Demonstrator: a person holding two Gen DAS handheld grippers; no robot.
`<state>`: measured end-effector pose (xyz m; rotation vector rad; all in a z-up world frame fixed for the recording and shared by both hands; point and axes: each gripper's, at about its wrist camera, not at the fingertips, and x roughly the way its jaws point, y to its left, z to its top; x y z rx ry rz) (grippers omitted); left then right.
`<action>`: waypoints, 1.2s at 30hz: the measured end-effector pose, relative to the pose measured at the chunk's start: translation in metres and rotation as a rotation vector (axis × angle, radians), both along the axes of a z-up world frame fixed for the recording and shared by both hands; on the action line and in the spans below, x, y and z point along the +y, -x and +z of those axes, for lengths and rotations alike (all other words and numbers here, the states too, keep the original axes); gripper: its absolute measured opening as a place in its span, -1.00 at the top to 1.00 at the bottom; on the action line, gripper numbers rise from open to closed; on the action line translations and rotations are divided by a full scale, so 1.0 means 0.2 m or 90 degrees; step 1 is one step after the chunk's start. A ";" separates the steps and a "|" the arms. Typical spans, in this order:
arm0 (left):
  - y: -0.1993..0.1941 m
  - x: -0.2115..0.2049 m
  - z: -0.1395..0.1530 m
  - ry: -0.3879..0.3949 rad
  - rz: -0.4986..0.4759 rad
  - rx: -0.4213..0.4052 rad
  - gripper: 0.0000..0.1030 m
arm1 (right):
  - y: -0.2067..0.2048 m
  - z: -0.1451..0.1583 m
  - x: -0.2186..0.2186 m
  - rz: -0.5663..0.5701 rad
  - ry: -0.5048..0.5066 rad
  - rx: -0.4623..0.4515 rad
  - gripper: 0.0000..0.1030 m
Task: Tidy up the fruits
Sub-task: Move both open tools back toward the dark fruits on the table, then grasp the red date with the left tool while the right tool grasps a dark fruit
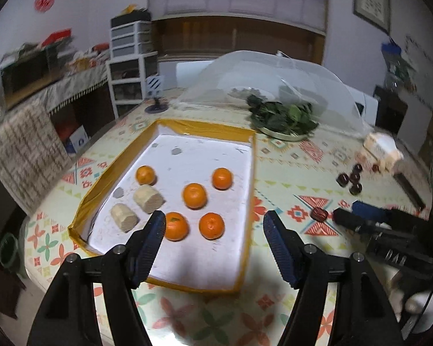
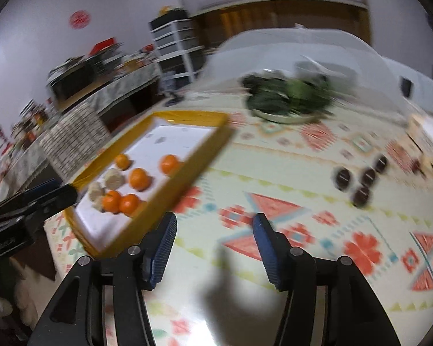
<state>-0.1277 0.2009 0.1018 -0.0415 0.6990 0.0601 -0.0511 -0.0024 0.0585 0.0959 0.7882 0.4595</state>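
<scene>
On the table (image 2: 274, 150), dark fruits (image 2: 360, 178) were recorded ahead-right of the right hand-held gripper (image 2: 213, 248), the nearer one; both hand-held grippers, left (image 1: 213, 245) included, were held apart, empty.

Five oranges (image 1: 194, 195) plus two beige rolls (image 1: 148, 198) resting loose on white floor of yellow-rimmed tray (image 1: 205, 127).

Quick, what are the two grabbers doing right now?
Left gripper: jaws open, holding nothing.
Right gripper: jaws open, holding nothing.
</scene>
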 end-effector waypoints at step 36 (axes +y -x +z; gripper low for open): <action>-0.34 -0.61 -0.28 -0.027 -0.216 0.095 -0.42 | -0.41 -0.19 -0.57 -0.129 0.017 0.063 -0.17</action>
